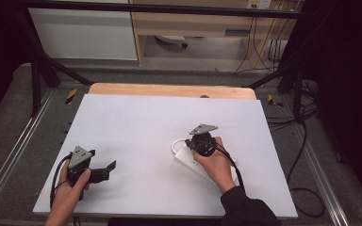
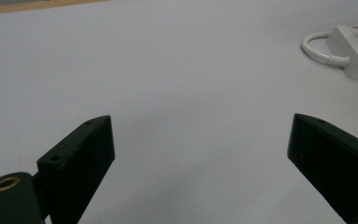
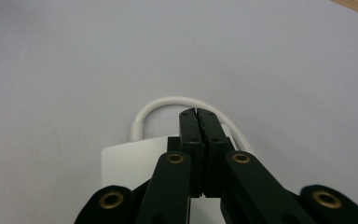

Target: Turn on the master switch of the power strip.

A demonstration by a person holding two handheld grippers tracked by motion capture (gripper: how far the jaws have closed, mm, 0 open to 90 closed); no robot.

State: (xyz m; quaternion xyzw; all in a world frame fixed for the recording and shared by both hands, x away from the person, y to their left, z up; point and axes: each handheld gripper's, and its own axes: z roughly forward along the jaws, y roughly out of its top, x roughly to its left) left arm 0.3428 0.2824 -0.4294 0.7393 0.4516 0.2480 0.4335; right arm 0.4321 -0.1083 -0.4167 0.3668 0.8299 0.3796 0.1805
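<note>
Hovering over the white power strip (image 1: 194, 162), the right gripper (image 3: 198, 114) has its jaws pressed together with nothing between them, tips just above the strip's end where the white cable (image 3: 168, 103) loops out. The strip lies flat on the bench (image 1: 136, 122), right of centre. The left gripper (image 2: 200, 154) waits wide apart over bare surface, well away. Nothing is grasped yet; by my reading, the work has barely begun.

A white power strip (image 1: 188, 160) lies flat on the white counter (image 1: 136, 127), right of its middle and nearer the front edge, set slantwise. Its white cable (image 1: 175, 144) loops in a short arc from the far end, resting on the counter.
</note>
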